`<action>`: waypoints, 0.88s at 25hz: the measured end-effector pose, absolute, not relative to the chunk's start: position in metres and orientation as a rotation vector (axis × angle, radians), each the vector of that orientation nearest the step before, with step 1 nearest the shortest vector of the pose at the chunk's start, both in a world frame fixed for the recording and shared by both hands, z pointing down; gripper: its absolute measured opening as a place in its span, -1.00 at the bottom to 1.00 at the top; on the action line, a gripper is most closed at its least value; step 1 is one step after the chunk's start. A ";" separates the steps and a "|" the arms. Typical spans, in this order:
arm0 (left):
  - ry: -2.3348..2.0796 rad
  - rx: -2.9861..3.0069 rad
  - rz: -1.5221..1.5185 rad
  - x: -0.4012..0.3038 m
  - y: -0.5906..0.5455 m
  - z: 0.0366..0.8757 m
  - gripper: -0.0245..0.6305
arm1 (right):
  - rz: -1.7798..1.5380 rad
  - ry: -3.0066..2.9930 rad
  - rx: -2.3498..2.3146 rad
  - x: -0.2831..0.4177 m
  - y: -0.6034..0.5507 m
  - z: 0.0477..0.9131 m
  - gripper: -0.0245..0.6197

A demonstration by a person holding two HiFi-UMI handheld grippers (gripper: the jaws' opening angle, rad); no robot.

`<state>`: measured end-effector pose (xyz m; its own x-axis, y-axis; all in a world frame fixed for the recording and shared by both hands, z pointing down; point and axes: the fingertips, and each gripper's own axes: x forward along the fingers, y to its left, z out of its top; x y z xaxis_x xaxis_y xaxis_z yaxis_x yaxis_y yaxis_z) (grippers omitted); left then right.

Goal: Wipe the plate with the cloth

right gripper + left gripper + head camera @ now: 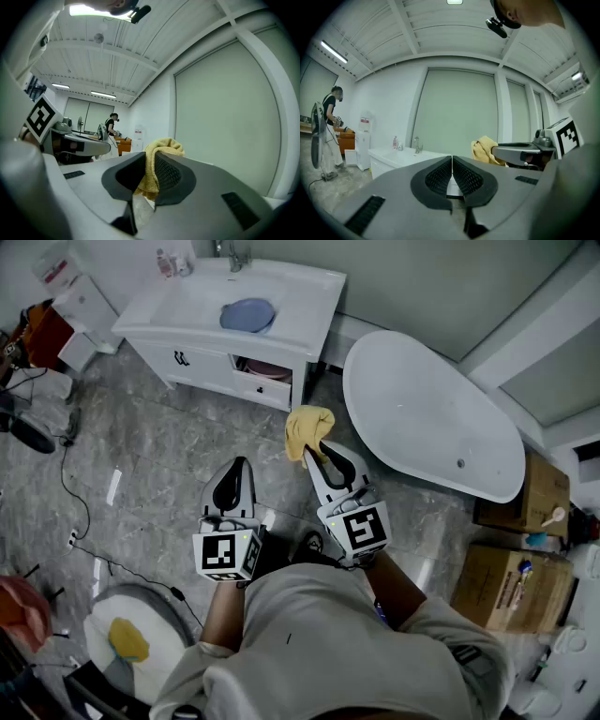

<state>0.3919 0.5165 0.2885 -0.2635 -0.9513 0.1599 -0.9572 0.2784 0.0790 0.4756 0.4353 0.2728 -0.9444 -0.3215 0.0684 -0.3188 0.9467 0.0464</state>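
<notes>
- Grey marbled floor [159,456] fills most of the head view, with one white vanity [202,357] against the far wall and one white bathtub [431,418] lying to its right.
- One blue plate [248,314] rests inside the vanity's basin [192,306], toward the basin's right side. A single faucet [234,254] stands behind it.
- Two cardboard boxes [539,488] sit at the right edge of the room, one nearer the tub and one closer to the viewer.
- Two grippers are held out over the floor, side by side and near each other, each carrying its marker cube.
- The left gripper [239,465] has its two jaws pressed together tip to tip with nothing between them. Its own view shows the ribbed pads meeting along one thin line [452,161].
- The right gripper [317,451] pinches one yellow cloth [307,427]. In its own view the fabric bunches up above the pads and hangs down between them [157,150].
- The cloth hangs in the air in front of the vanity, between vanity and tub, well apart from the plate and not touching it.
- One person [330,108] stands far off in the background of the left gripper view, beside an orange cabinet.
</notes>
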 end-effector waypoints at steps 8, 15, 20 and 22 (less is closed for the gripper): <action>-2.364 1.732 0.131 0.444 0.507 0.314 -0.85 | -0.004 -3.068 0.386 0.511 0.424 0.300 -0.75; -2.343 1.785 0.181 0.468 0.493 0.314 -0.85 | -0.009 -3.085 0.397 0.543 0.420 0.299 -0.75; -2.261 1.859 0.215 0.496 0.471 0.319 -0.85 | 0.018 -3.081 0.454 0.568 0.402 0.300 -0.74; -2.249 1.872 0.237 0.502 0.468 0.319 -0.85 | 0.044 -3.073 0.463 0.572 0.398 0.303 -0.74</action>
